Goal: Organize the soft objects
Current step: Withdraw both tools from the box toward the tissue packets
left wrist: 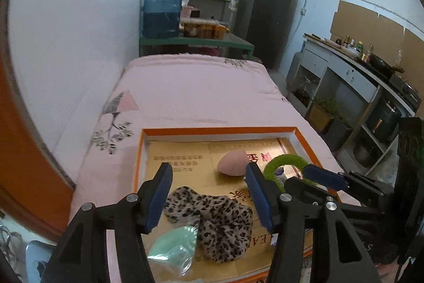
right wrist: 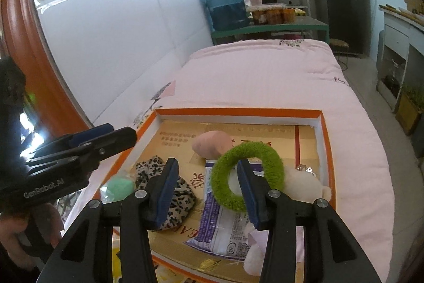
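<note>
The biggest thing before me is the bed with its pink quilt (left wrist: 190,92), and on the near end of it lies a shallow box with an orange rim (right wrist: 238,112) and a golden printed bottom. All the soft things are inside this box.

My left gripper (left wrist: 209,192) is above the near left part of the box. Its blue pads are wide apart and they hold nothing. Between them, lower down, I see the leopard scrunchie (left wrist: 217,219) lying on the box bottom, and the mint green sponge (left wrist: 172,246) in its clear wrapper touches the scrunchie on the near side.

My right gripper (right wrist: 206,192) is also spread wide, with nothing pressed between the pads. Its right finger (right wrist: 247,192) stands in front of the hole of the green fluffy ring (right wrist: 225,192); I cannot tell if it passes through the hole or only hangs above it. The ring rests on a purple and white packet (right wrist: 212,224). Just right of the ring is a white plush toy (right wrist: 304,184), against the right wall of the box.

The pink sponge (right wrist: 212,143) lies further back, near the middle of the box, apart from both grippers.
</note>
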